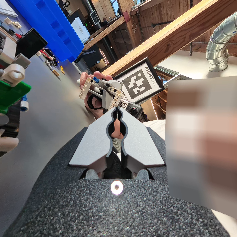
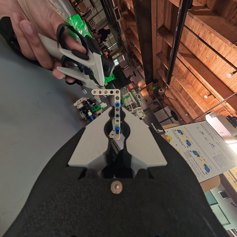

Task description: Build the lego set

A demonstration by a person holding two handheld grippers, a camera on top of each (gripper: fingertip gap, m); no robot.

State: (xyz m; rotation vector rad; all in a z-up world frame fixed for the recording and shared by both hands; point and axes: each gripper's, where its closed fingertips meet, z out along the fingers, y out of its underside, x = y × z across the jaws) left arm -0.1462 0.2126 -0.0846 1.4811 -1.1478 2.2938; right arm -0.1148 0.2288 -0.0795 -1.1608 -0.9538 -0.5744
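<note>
My right gripper (image 2: 117,107) is shut on a white beam frame (image 2: 117,98) with blue pins (image 2: 117,104) and holds it above the table. One arm of the frame sticks out left past the fingertips. My left gripper (image 1: 117,109) is shut, and its tips meet the end of that arm (image 1: 113,102). I cannot tell whether it pinches the arm. In the right wrist view the left gripper (image 2: 102,84) comes from the upper left, held by a hand. In the left wrist view the right gripper (image 1: 109,89) holds the frame's middle.
A partly built model (image 2: 88,109) stands on the grey table (image 2: 25,115), with the set's box (image 2: 136,100) and an instruction sheet (image 2: 198,147) behind. A blue bin (image 1: 51,25), a black box (image 1: 30,43), loose parts (image 1: 56,72) and a green-plated assembly (image 1: 11,92) lie left. My two grippers' fingertips are within a few centimetres of each other.
</note>
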